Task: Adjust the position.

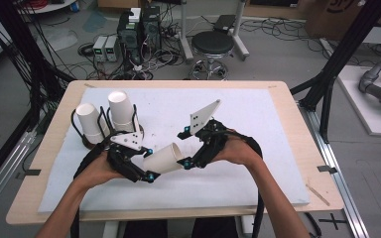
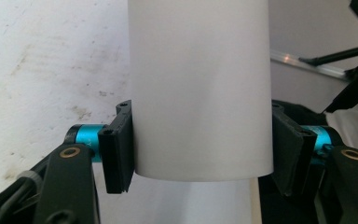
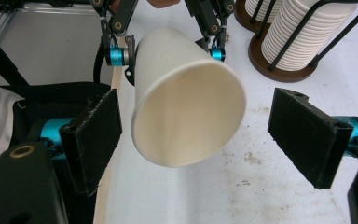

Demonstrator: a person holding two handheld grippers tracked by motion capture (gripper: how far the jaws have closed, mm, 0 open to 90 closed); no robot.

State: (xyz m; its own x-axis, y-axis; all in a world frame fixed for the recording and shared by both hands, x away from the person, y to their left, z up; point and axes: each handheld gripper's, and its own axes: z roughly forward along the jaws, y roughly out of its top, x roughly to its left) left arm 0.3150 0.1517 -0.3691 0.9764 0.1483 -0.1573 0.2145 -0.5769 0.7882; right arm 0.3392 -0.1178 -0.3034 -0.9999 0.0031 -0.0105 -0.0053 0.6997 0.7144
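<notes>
In the high view, the left gripper [image 1: 148,167] holds a white paper cup [image 1: 162,158] above the near part of the white mat [image 1: 258,124]. The cup lies almost level, its long axis runs from left to right, and its open mouth looks toward the right gripper [image 1: 184,148]. This gripper is just beside the mouth, so it is the free hand nearest to the rim. Two stacks of cups in wire holders [image 1: 104,124] stand farther on the left, just behind the left hand.

In the left gripper view, the two black pads [image 2: 119,149] press on the opposite sides of the cup [image 2: 200,88] near its closed bottom. The cup rises away from the camera, along the direction of the jaws, so the grip is on the narrow end.

In the right gripper view, the round mouth of the cup [image 3: 186,116] points straight at the camera, between the two pads [image 3: 95,135]. The pads are spread wide and they touch nothing; there is a clear gap on each side of the rim. The left gripper [image 3: 168,51] pinches the far end behind it. I judge that the coming move depends on this line-up: the cup's axis points into the open right jaws, so they can go forward around the rim and then close.
</notes>
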